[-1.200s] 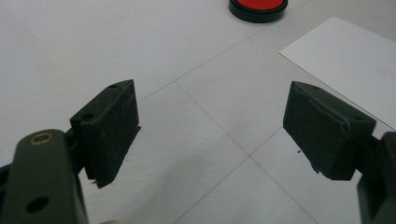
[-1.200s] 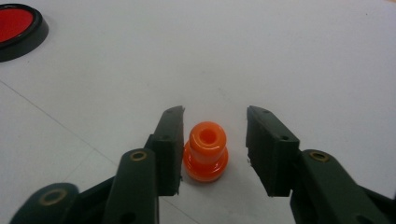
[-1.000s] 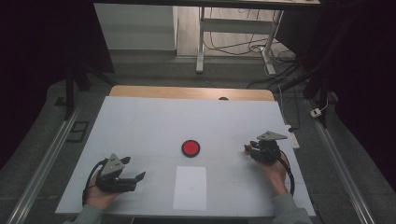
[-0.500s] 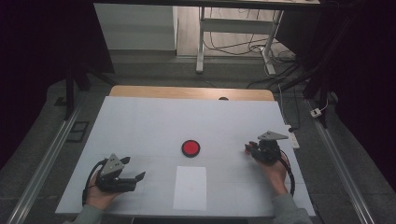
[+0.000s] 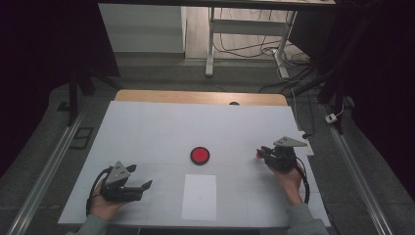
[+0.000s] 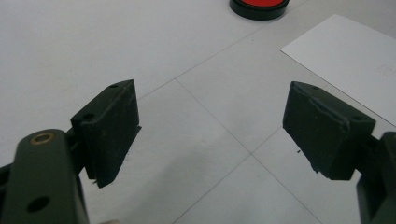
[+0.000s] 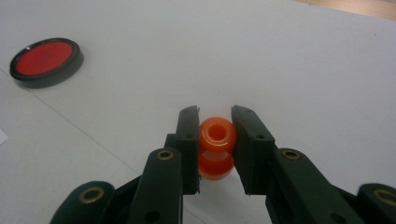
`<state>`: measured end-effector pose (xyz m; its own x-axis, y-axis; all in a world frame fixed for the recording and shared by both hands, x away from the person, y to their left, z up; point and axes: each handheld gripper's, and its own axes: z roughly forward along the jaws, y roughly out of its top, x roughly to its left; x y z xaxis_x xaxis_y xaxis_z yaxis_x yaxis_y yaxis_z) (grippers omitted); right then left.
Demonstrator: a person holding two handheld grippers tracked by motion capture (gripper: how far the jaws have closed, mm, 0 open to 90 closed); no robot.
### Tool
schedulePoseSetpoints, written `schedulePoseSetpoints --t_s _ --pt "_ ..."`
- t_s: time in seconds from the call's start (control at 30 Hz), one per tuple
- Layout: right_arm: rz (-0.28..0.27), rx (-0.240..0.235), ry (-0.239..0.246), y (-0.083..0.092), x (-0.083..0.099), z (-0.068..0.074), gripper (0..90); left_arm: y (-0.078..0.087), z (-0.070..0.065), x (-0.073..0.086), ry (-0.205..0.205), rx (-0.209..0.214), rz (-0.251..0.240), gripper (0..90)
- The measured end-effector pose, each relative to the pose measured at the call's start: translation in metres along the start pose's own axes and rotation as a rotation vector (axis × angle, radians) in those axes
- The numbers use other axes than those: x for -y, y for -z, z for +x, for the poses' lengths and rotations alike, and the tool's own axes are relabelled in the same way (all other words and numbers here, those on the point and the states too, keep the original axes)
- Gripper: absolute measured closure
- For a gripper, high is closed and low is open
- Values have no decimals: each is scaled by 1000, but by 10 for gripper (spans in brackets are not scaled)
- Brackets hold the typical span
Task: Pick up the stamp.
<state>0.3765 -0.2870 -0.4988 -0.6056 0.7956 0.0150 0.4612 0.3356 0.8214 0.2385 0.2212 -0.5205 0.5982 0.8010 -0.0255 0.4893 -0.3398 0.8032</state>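
Dim floor and stray cables frame the white surface, whose far edge shows a strip of bare wood; on it lie a red disc in a black rim near the middle and a white sheet of paper nearer the person. At the right side the right gripper has just drawn its jaws in on a small orange spool, a bead-like piece with a hole through its top; the pads press it from both sides, and it sits low by the surface, though whether it is off the surface or resting on it I cannot tell. The step in hand, as I judge it, is the pick: the grasp is made and the carry has not begun. The next move would call for a lift straight up without loosening the grip, since the piece is small and rounded and could squirt out; then a carry toward the disc or the paper, which of the two I cannot say. The right hand lies low with its gripper pointing level toward the middle; the left gripper rests at the near left, its jaws standing wide with nothing between them, aimed toward the paper and disc, well apart from both.
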Motion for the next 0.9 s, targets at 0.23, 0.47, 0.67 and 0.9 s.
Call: schedulePoseSetpoints --t_s 0.23,0.47,0.67,0.9 --pt "-22 -21 1 6 -3 4 718 -1 0 0 -1 -2 4 188" --pt "-50 -45 -2 11 -6 9 718 -1 0 0 -2 -5 4 189" --pt "-63 -56 -1 14 -8 12 718 -2 1 1 -2 -6 7 189" --pt "-79 -77 -2 16 -9 16 718 -2 1 1 -3 -7 8 189"
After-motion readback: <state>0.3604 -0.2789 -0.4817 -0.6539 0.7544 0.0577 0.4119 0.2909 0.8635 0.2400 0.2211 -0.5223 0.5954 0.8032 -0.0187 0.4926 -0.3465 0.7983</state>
